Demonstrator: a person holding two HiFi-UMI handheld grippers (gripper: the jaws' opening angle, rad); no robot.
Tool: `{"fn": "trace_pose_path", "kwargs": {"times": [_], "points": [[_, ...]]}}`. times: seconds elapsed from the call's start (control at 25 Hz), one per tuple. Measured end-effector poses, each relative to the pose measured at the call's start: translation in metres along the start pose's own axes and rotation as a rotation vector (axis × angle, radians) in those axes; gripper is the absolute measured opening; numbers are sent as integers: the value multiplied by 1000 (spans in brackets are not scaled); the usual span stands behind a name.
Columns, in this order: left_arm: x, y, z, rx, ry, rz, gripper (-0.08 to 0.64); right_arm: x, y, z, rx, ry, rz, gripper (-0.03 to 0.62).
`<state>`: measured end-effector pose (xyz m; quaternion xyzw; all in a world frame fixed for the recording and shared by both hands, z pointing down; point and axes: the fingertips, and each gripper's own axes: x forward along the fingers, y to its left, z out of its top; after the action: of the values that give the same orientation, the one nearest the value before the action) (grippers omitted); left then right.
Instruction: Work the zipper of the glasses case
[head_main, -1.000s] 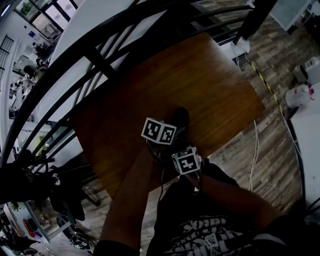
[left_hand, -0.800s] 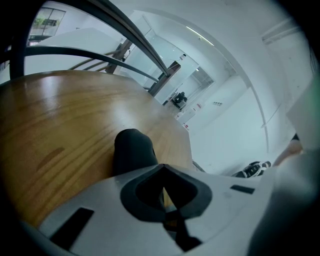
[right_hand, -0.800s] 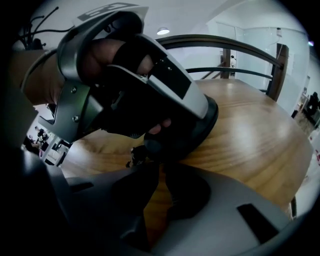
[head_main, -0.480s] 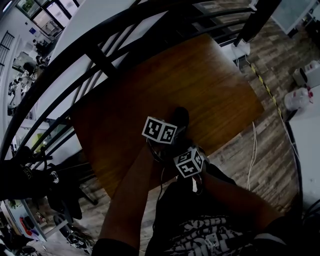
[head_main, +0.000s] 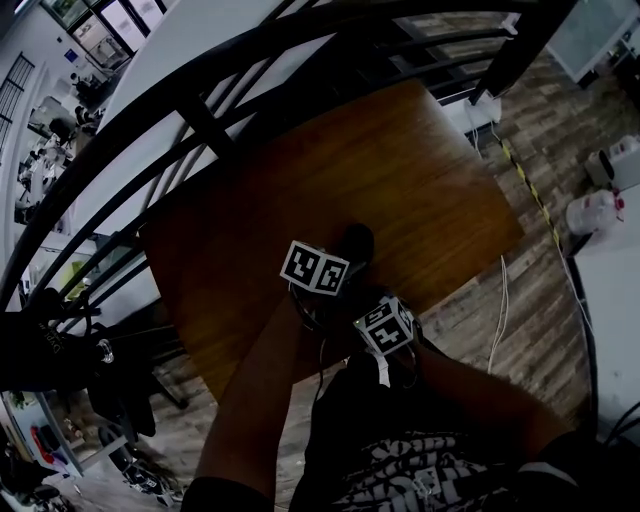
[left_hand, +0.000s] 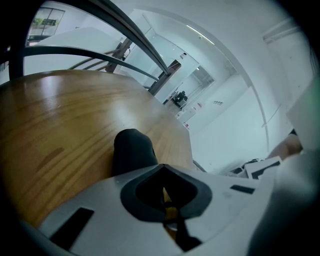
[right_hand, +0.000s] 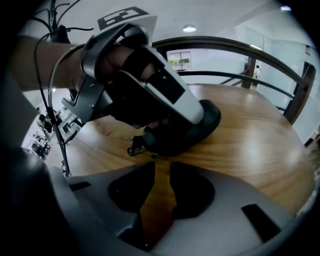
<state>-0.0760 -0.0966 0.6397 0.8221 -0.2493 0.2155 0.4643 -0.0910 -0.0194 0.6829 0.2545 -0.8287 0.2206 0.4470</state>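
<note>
The right claw (right_hand: 161, 165) is seen open, its jaws having just been opening, with only bare wood between them and nothing gripped; it is held just short of the small dark zipper pull (right_hand: 135, 147) that sticks out from the near end of the glasses case (right_hand: 210, 120). Against the earlier head views its marker cube (head_main: 385, 325) is found rolled to a new tilt and shifted slightly; the left claw's cube (head_main: 315, 270) and the case are found where they were. The left claw (left_hand: 162, 172) is closed to a narrow slit, apparently pinched on the near edge of the black case, which lies lengthwise ahead of it; one white jaw is laid over the top of the case.

The case rests near the front edge of a brown wooden worktop (head_main: 400, 170); a curved black metal railing (head_main: 200, 110) is set along its far side; a wood-plank floor (head_main: 540, 300) is seen to the right, with a white cable (head_main: 497, 320) trailed over it and a white jug (head_main: 590, 210) stood further off.

The right claw's line to the case is partly crossed by the left claw's body and the hand (right_hand: 120, 60) that carries it.
</note>
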Motion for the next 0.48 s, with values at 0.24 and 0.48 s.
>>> {"fn": "trace_pose_path", "kwargs": {"times": [0.24,0.48], "points": [[2,3,0,4,-13,6,5,20,11,8,58,15,21,114],[1,3,-1,2,-24,5,5,22,4,6,19,2,-63,43]]}}
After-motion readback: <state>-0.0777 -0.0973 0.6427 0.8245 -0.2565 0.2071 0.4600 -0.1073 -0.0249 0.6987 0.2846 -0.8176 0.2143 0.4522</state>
